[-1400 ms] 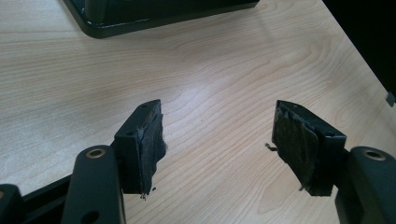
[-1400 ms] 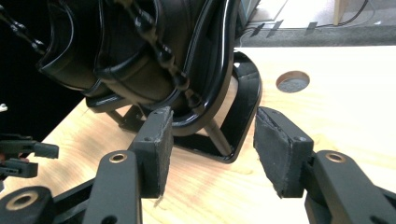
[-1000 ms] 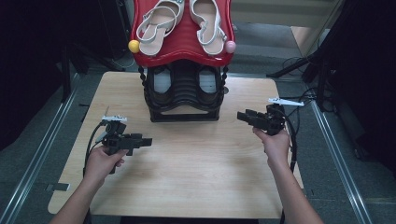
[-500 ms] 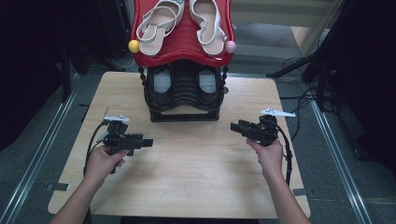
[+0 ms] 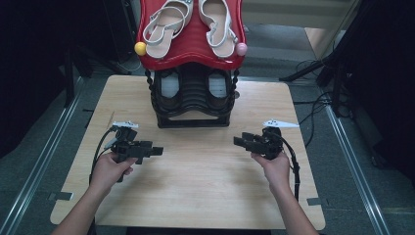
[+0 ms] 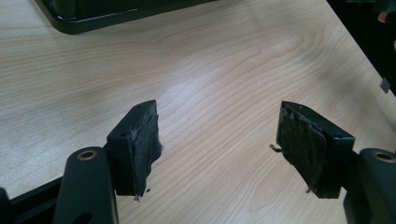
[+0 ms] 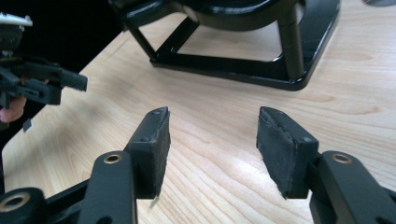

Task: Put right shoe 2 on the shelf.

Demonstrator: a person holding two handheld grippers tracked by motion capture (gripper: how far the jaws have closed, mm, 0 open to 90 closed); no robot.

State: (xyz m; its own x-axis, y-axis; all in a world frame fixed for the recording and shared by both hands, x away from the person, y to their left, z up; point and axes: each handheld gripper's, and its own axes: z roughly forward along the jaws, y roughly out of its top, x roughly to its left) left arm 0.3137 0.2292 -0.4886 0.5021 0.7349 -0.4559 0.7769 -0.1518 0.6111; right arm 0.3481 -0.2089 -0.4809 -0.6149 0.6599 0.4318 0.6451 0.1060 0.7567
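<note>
A person's forearms reach in over the near edge of a pale wooden bench [image 5: 195, 196], each hand gripping a black two-jaw tool. The left tool [image 5: 155, 150] is held low over the bench on the left side, pointing toward the middle; in the left gripper view its jaws stand wide apart with only bare wood grain between the worn pads, having just been opening. The right tool [image 5: 238, 141] sits opposite on the right side, pointing inward toward the left tool, a cable trailing back along the wrist; in the right gripper view its jaws are likewise spread, having just been opening, with nothing between them. The two tools are well apart, with open bench between them. Beyond them, at the far middle of the bench, stands a black shoe rack [image 5: 193, 100], its base frame resting on the wood and visible ahead of the right tool's jaws [image 7: 261, 70]. On its red top shelf [image 5: 191, 49] lies a pair of white strappy sandals [image 5: 193, 22], side by side. A yellow knob [image 5: 140, 48] marks the shelf's left corner and a pink knob [image 5: 241, 48] its right.
</note>
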